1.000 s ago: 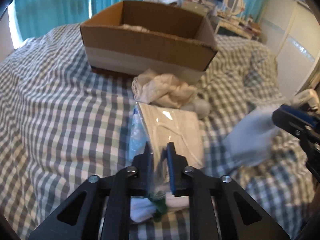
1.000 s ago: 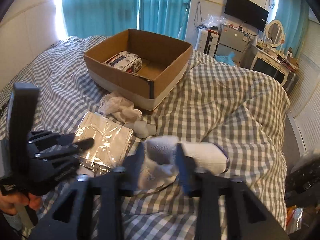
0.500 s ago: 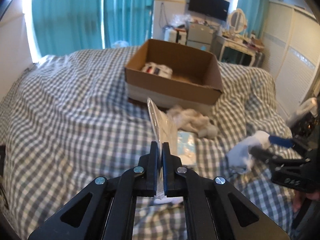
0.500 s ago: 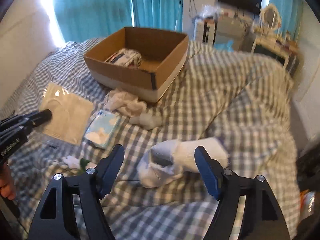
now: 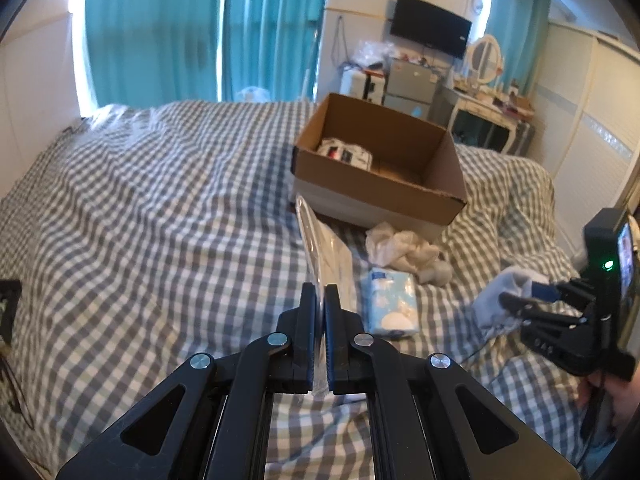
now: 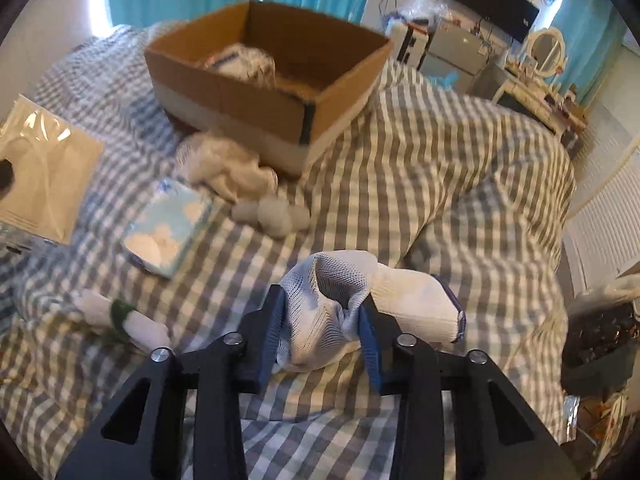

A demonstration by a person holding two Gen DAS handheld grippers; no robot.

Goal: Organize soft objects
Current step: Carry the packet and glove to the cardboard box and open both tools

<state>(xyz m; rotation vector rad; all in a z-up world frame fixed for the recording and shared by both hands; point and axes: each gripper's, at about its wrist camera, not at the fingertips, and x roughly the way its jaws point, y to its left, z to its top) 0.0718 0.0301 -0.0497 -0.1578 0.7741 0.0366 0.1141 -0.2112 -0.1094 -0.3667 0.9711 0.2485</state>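
Left wrist view: a checked bed [image 5: 160, 208] carried everything, with a cardboard box [image 5: 380, 184] toward its far edge, right of centre. The box already held one printed packet [image 5: 346, 154]. In front of the box's near wall lay a crumpled white cloth [image 5: 400, 244], then some pale cotton balls [image 5: 438, 272], then a blue-and-white tissue pack [image 5: 392, 304]. The left gripper [image 5: 319, 304] was pinched nearly shut on the edge of a clear plastic packet [image 5: 324, 248], which hung lifted above the bed and pointed toward the box.

Right wrist view: the right gripper [image 6: 322, 316] was partly closed, its jaws squeezing a white and grey sock [image 6: 360, 300] just above the bed's near edge. A small white roll with a green band [image 6: 120, 318] lay to the left, near that edge.

Step in hand, as judged: both items were gripped and lifted, ready for carrying to the box. The next move called for bringing each over the box's open top, clear of its near wall, and opening the jaws.

No brand or writing could be read; the print on the packets was too blurred.
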